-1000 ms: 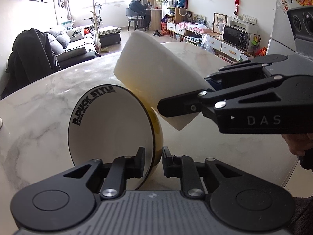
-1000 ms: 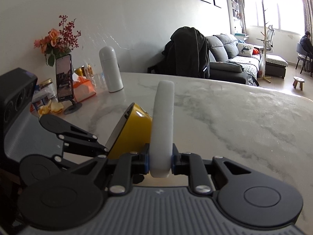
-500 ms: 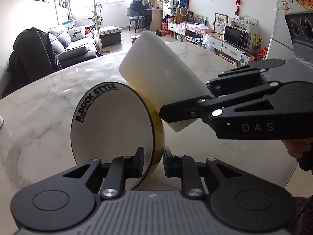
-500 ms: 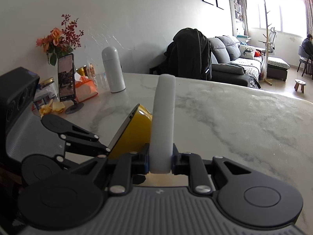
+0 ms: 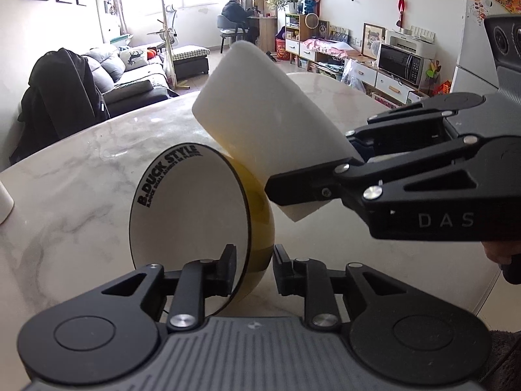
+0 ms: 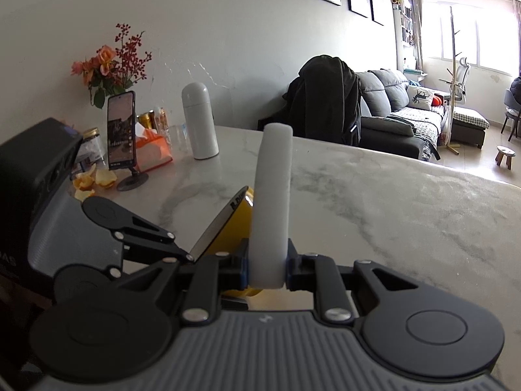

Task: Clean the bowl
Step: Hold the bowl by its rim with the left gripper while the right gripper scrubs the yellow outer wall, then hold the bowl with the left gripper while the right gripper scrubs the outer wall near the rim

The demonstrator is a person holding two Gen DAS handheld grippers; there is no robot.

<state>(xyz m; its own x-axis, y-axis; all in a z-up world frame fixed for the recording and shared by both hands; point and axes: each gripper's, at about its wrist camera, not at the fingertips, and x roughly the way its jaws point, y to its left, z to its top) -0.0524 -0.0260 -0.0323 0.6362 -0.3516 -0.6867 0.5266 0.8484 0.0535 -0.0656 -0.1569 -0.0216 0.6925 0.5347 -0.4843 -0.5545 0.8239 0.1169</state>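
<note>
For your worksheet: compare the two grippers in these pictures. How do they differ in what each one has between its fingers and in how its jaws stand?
1. The left gripper has the rim of the yellow bowl between its fingers; the right gripper has a white sponge.
2. The right gripper's jaws are clamped tight on the sponge; the left gripper's jaws are opening, with a gap beside the bowl on one side.

Both are black, two-fingered and hand-held over the marble table.

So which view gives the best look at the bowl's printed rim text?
The left wrist view: the bowl stands on edge, its white inside facing the camera, and "B.DUCK STYLE" reads clearly along the rim. The right wrist view catches the bowl edge-on behind the sponge, showing mostly yellow outside and a sliver of lettering.
</note>
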